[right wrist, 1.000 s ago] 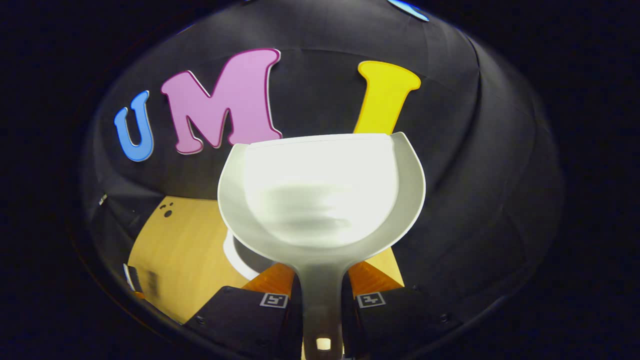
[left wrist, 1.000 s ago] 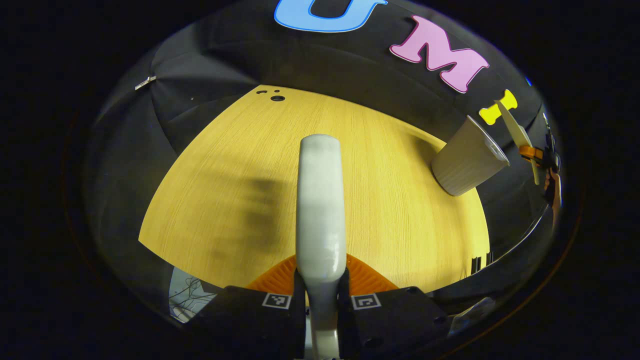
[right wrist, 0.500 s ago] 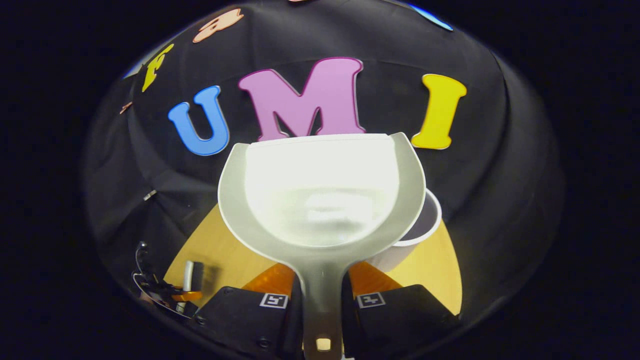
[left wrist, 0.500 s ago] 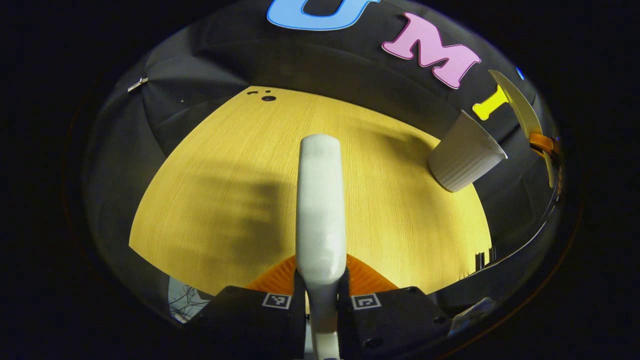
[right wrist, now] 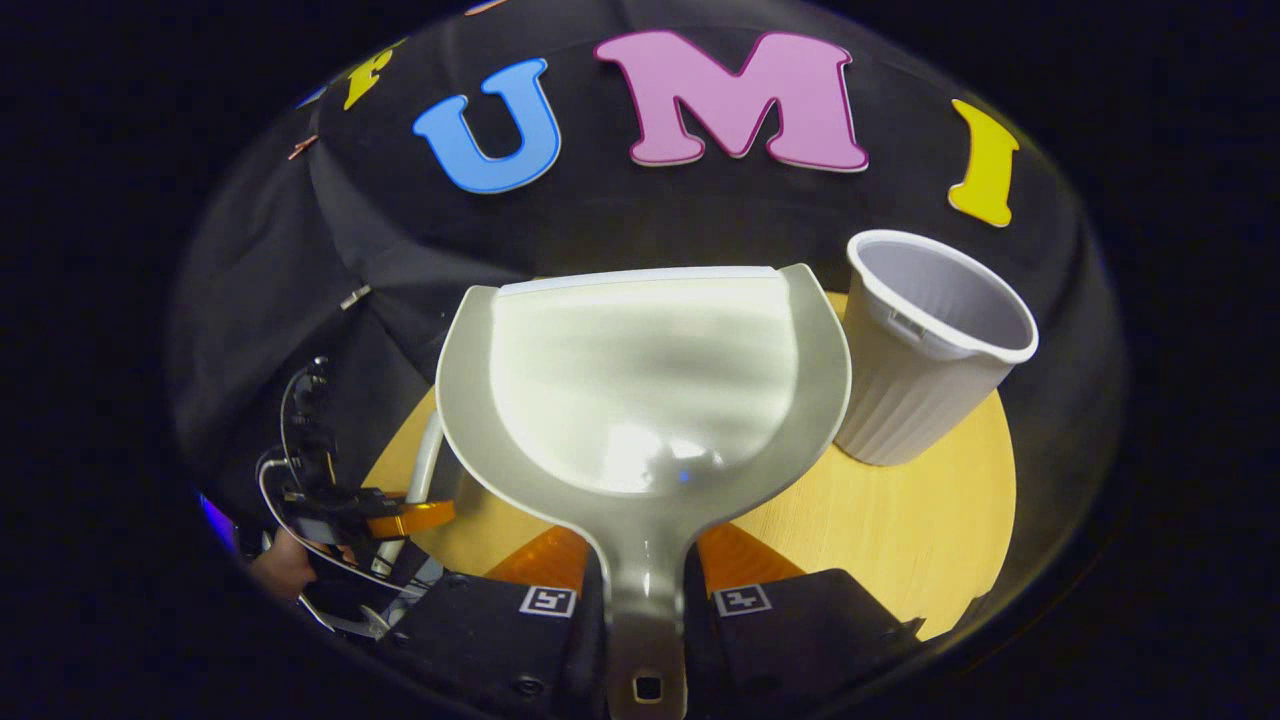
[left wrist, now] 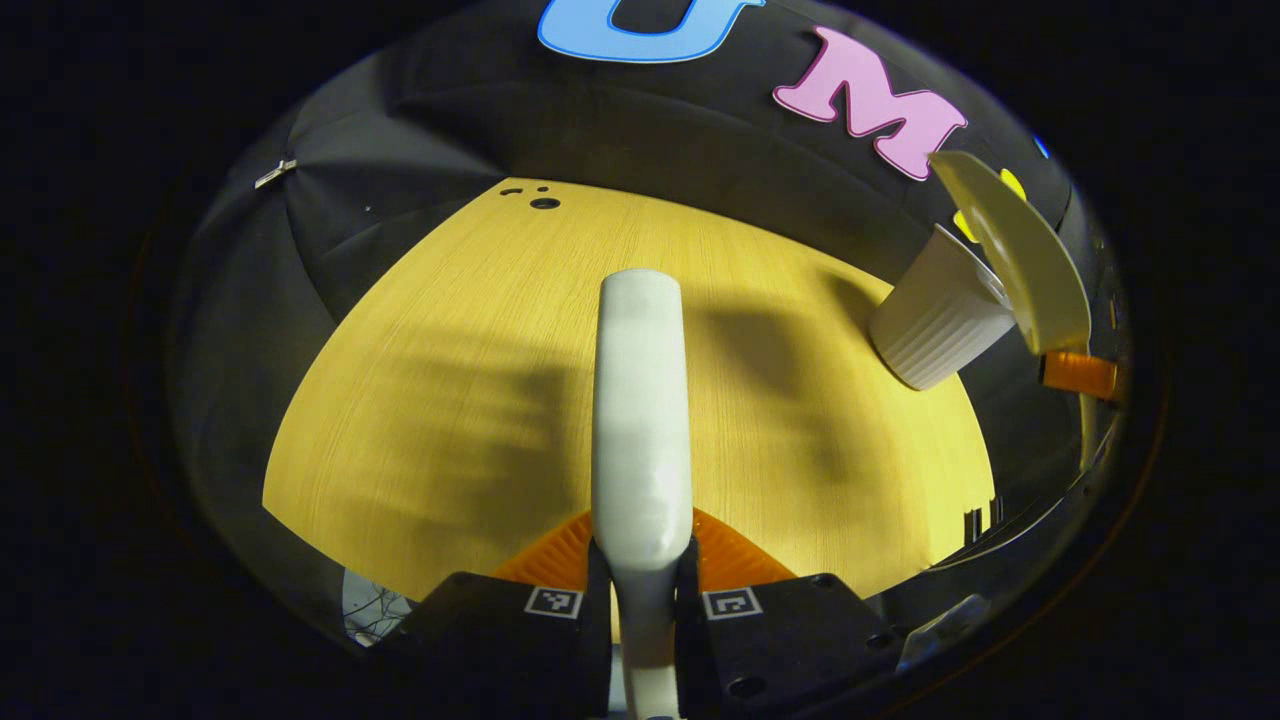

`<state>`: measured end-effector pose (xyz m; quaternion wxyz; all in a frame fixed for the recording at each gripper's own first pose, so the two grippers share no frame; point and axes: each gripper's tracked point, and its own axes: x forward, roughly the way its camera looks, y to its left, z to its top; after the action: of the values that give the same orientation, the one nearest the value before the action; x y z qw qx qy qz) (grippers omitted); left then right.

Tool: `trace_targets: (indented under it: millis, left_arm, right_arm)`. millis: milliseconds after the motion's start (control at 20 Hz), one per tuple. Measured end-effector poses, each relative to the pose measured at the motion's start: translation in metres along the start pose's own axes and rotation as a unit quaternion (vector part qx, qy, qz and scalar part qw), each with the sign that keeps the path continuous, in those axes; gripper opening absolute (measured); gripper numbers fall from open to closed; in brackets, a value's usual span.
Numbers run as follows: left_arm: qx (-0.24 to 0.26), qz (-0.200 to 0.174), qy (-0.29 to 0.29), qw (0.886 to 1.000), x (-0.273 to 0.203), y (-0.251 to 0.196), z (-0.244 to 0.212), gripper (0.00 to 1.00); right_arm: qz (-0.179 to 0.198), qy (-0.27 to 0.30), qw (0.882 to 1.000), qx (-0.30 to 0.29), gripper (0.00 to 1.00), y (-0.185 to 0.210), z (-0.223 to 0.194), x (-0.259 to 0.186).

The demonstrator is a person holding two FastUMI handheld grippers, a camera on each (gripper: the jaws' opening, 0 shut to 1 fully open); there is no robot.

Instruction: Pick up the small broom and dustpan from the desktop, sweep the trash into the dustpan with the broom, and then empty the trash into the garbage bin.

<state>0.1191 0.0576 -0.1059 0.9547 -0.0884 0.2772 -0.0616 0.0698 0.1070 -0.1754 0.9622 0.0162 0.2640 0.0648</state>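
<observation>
My left gripper (left wrist: pixel 640 562) is shut on the pale handle of the small broom (left wrist: pixel 640 400), which runs up the middle of the left gripper view above the wooden table (left wrist: pixel 450 380). My right gripper (right wrist: pixel 645 592) is shut on the handle of the grey dustpan (right wrist: pixel 640 390), whose tray looks bare. The white ribbed garbage bin (right wrist: pixel 935 350) stands upright just right of the pan, its inside dark. In the left gripper view the bin (left wrist: pixel 940 320) sits at the table's far right, with the dustpan (left wrist: pixel 1020 255) held in the air just beside its rim. The left gripper (right wrist: pixel 400 520) appears at lower left.
The table (right wrist: pixel 900 520) ends close to the right of the bin, and black cloth walls surround it. Small dark holes (left wrist: pixel 545 203) mark the table's far end. Cables (left wrist: pixel 375 605) hang below the near edge. A hand (right wrist: pixel 285 565) holds the left gripper.
The dustpan has swung off the bin's mouth: the bin, under the pan a second ago, now stands to its right. The broom has hardly moved.
</observation>
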Motion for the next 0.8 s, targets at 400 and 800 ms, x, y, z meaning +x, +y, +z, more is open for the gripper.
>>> trace_targets:
  millis: [400,800]
  left_arm:
    - [0.046,0.054,0.068,0.995,0.046,0.013,-0.015,0.29]
    - [0.113,0.094,0.138,0.979,0.076,0.011,-0.021,0.31]
  right_arm:
    - [-0.023,0.111,0.993,0.027,0.35,-0.014,-0.068,0.046]
    - [-0.055,0.163,0.985,0.033,0.35,-0.036,-0.097,0.076]
